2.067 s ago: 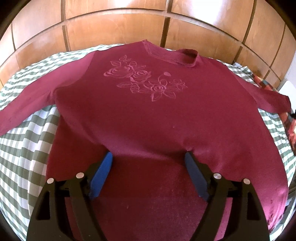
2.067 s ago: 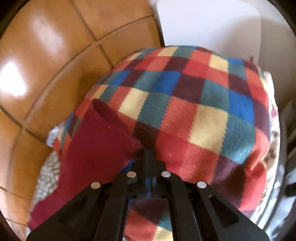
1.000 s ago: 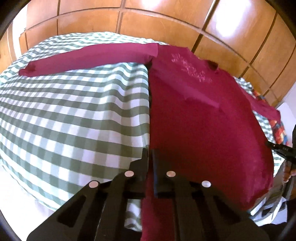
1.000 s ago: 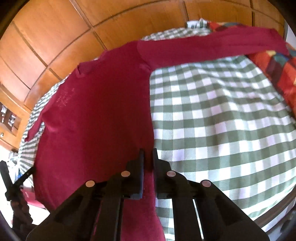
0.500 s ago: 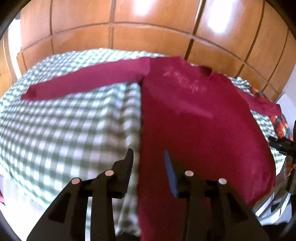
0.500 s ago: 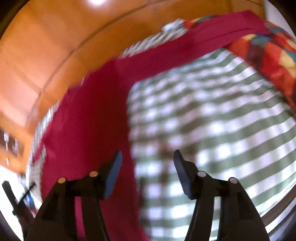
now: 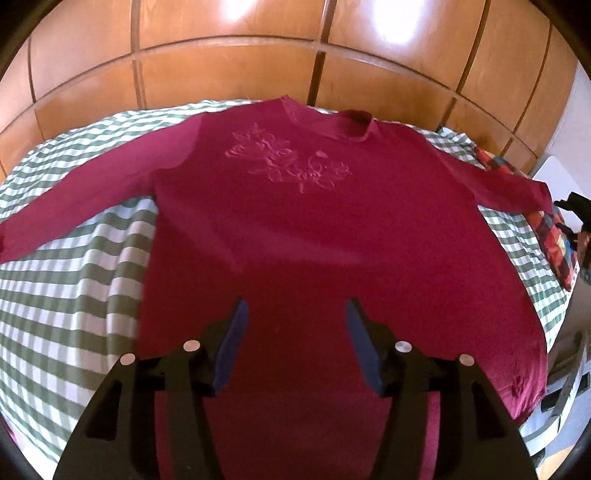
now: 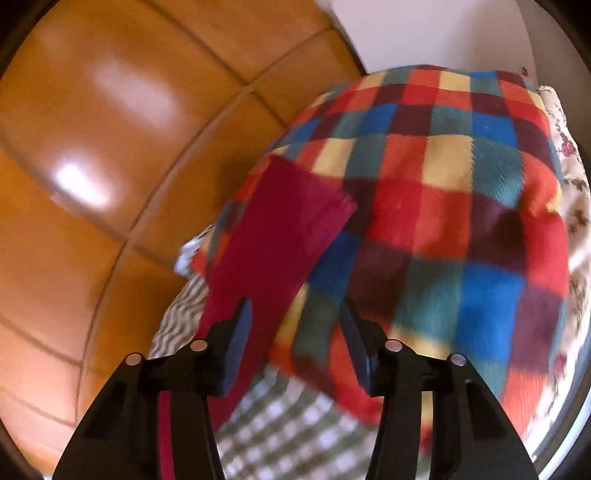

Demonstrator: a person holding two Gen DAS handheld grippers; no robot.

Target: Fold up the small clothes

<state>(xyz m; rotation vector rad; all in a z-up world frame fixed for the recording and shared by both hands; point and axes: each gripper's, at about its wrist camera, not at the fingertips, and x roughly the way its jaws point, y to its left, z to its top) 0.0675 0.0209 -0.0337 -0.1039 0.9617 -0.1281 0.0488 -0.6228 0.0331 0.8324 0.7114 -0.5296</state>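
A maroon long-sleeved sweater (image 7: 314, 236) with raised rose embroidery lies flat, front up, on a green-and-white checked bedspread (image 7: 66, 280), both sleeves spread out. My left gripper (image 7: 295, 314) is open and empty above the sweater's lower middle. My right gripper (image 8: 293, 312) is open and empty over the sweater's right sleeve (image 8: 273, 236), whose cuff rests on a multicoloured checked blanket (image 8: 443, 206). The sleeve lies partly between and left of the fingers. The right gripper also shows at the far right of the left wrist view (image 7: 576, 210).
Wooden wall panels (image 7: 258, 62) run behind the bed. The multicoloured blanket shows at the bed's right end (image 7: 554, 236). A white floral cloth (image 8: 569, 177) lies beyond the blanket. A white wall (image 8: 436, 33) stands behind it.
Both grippers let go of the sweater's hem sides and opened. The left swung back over the sweater's lower middle. The right swung to the right sleeve cuff on the blanket.
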